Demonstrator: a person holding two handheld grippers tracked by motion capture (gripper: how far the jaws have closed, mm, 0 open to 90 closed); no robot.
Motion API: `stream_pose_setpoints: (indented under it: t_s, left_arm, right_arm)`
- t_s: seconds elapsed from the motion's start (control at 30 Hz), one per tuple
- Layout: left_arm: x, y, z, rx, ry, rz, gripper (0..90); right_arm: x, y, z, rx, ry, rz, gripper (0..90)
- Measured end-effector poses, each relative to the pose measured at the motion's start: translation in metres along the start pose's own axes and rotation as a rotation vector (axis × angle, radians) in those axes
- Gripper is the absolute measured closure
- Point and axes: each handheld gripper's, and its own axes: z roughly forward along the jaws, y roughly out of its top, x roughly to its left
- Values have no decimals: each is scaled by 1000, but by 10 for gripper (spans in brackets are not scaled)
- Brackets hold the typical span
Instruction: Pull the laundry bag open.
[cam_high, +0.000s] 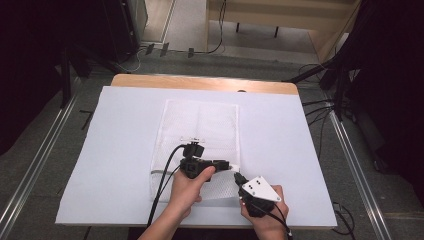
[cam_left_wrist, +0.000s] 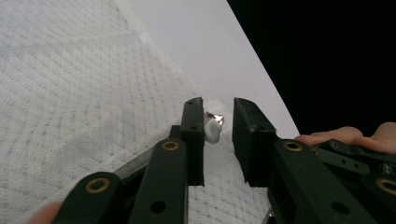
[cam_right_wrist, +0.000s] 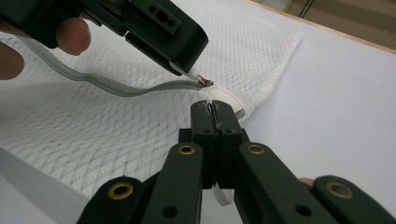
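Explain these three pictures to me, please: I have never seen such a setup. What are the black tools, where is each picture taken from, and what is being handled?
A person sits at a table and holds a hand-operated claw in each hand. One picture looks down from above; the other two come from cameras riding on each claw, looking along its black jaws.

On the white table cover lies a white mesh bag with a zipper along its near edge.

The right claw is shut on a white fabric tab at the end of the zipper, holding that corner of the bag.

The left claw sits at the zipper pull. Its jaws stand slightly apart with the pull between them, beside one jaw; a firm pinch cannot be confirmed.
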Motion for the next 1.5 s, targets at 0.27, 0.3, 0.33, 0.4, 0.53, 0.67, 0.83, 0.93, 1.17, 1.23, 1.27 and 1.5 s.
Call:
stream_pose_setpoints:
  t_s: [0.27, 0.3, 0.33, 0.4, 0.53, 0.67, 0.83, 0.93, 1.17, 1.23, 1.27, 1.5]
  left_arm:
    - [1, -1, 1, 18, 12, 51, 878]
    - [0, -2, 1, 19, 31, 69, 879]
    - [-1, -2, 0, 24, 47, 92, 880]
    - [-2, -4, 0, 29, 72, 119, 880]
    - [-2, -6, -1, 28, 96, 147, 881]
    - [-3, -10, -3, 34, 139, 194, 882]
    - [-1, -14, -5, 36, 174, 220, 882]
    - [1, -17, -6, 34, 194, 226, 882]
    - [12, -21, -15, 24, 242, 221, 882]
    - [18, -23, -21, 16, 270, 215, 882]
    - [20, -24, -24, 18, 276, 212, 882]
    - [50, -33, -63, -7, 375, 169, 882]
  right_arm:
    - [1, 0, 0, -1, 4, -5, 900]
    - [1, 0, 0, 0, 2, -5, 900]
    - [1, 1, -1, -4, -3, 1, 900]
    - [1, 1, -1, -3, -2, 2, 900]
    - [3, 2, -1, 17, 2, -10, 900]
    - [4, 4, -4, -3, -21, -11, 900]
    - [6, 4, -3, 3, -17, -17, 900]
    - [8, 5, -3, 6, -21, -28, 900]
    - [5, 6, -6, 0, -31, -14, 900]
    - [3, 5, -7, 4, -38, -15, 900]
    - [3, 5, -7, 4, -38, -15, 900]
    - [3, 5, -7, 20, -40, -9, 900]
